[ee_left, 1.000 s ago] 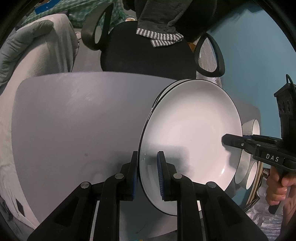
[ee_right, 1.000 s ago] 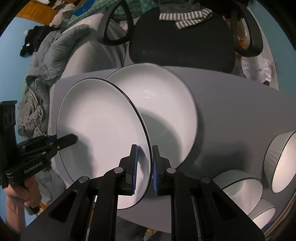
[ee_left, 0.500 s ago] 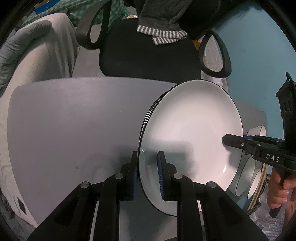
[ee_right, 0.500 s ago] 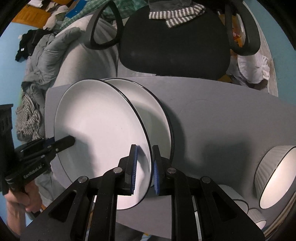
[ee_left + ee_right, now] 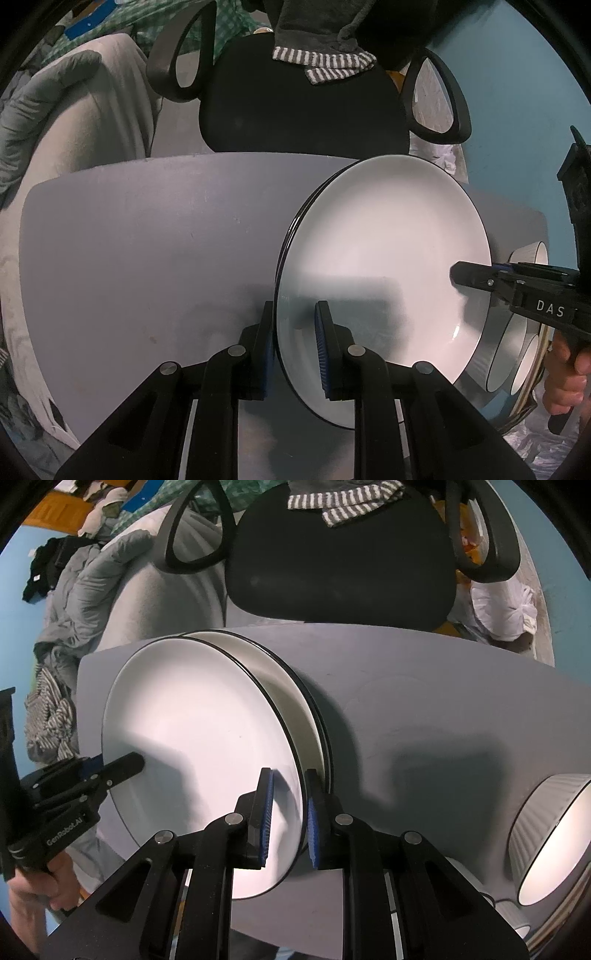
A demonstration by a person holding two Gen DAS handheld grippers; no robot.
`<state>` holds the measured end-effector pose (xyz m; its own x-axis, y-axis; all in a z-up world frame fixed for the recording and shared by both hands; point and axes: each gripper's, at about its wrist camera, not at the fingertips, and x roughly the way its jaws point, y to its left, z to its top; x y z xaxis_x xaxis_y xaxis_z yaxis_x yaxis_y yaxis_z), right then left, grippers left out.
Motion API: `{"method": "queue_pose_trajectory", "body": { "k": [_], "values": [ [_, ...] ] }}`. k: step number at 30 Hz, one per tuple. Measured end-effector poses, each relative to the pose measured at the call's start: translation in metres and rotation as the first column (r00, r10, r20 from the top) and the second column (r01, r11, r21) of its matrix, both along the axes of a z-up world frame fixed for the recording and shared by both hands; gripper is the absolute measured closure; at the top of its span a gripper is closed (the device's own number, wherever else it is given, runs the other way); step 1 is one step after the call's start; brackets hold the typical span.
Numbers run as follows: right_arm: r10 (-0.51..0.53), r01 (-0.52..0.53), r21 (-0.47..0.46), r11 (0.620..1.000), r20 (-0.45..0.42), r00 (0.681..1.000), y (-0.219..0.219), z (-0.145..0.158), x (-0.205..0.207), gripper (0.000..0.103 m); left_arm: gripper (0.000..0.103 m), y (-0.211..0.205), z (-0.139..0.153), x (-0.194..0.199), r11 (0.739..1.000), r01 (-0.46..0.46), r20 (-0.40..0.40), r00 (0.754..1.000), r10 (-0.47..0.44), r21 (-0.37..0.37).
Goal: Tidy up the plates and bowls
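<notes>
Plate edges fill the left wrist view: the left gripper [image 5: 295,339] is clamped on the near rim of a white plate [image 5: 388,258] with a thin black edge, one blue pad under the rim and one on the white face. The plate hangs low over the grey table [image 5: 147,258] toward its right edge, and black rims of a second plate [image 5: 314,192] peek out right behind it on its left side. Across the plate, the right gripper [image 5: 458,275] bites the opposite rim, and its body reads "DAS"; a person's hand [image 5: 565,376] holds its handle. Ribbed bowls [image 5: 528,254] sit past the plate by the table's right edge, mostly hidden here. A black office chair [image 5: 303,107] with a striped cloth stands beyond the far edge.

From the right wrist view, the right gripper [image 5: 288,819] is closed on the same plate's [image 5: 192,746] rim, blue pads on either side. Here the plate underneath [image 5: 291,686] shows far more: a white plate lying on the table [image 5: 424,701] near its left edge, the held plate tilted just above it. The left gripper [image 5: 140,762] grips the far rim; its side reads "GenRobot.AI", with a hand [image 5: 33,886] below. A ribbed bowl [image 5: 554,830] stands plainly at the table's right edge, another bowl [image 5: 469,878] just beside it toward the near edge.
</notes>
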<state>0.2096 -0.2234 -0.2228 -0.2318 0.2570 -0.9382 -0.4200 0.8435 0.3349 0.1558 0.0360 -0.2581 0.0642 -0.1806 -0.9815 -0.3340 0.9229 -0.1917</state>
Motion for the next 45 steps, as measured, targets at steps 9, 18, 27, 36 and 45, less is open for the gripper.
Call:
{"method": "queue_pose_trajectory", "body": {
  "k": [9,18,27,36,45],
  "values": [
    [-0.032,0.032,-0.026,0.999,-0.013,0.999,0.003,-0.001,0.002,0.083,0.083,-0.008,0.001,0.005,0.996,0.034,-0.006,0.999,-0.034,0.078],
    [-0.100,0.099,-0.024,0.995,-0.037,0.994,-0.001,0.003,0.009,0.076,0.083,-0.004,0.007,0.008,0.997,0.019,0.012,1.000,-0.020,0.075],
    [-0.100,0.102,-0.087,0.991,0.025,0.995,0.006,0.020,0.008,0.052,0.079,-0.004,0.015,0.005,0.998,0.008,0.047,0.999,-0.011,0.063],
    [-0.002,0.023,-0.133,0.991,0.154,0.988,0.011,0.041,0.003,0.051,0.058,-0.007,0.032,-0.007,0.995,-0.006,0.087,0.996,-0.002,0.098],
    [0.075,-0.026,-0.153,0.988,0.323,0.944,0.003,0.082,-0.018,0.034,0.039,-0.022,0.081,-0.036,0.990,-0.041,0.183,0.983,0.016,0.135]
  ]
}}
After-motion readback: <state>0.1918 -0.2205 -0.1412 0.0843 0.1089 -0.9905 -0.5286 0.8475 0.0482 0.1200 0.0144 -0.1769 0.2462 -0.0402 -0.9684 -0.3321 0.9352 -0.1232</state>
